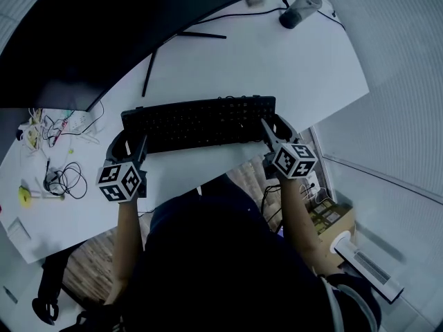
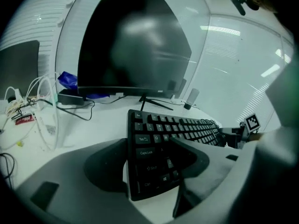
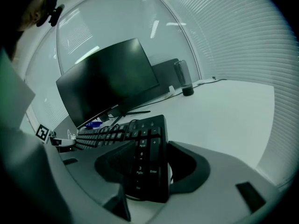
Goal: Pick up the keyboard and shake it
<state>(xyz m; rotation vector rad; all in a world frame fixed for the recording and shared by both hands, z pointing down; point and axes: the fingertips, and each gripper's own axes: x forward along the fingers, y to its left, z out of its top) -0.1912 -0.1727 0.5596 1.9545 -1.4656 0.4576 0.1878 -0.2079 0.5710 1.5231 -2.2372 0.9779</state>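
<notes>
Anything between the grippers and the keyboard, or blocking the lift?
Nothing visible. The left gripper and right gripper each clamp one end of the keyboard. The monitor stands behind it, apart.

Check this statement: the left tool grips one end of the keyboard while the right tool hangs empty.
Wrong about the right tool: it is not empty. It grips the number-pad end of the keyboard, as the right gripper view shows. The left tool does grip the other end.
</notes>
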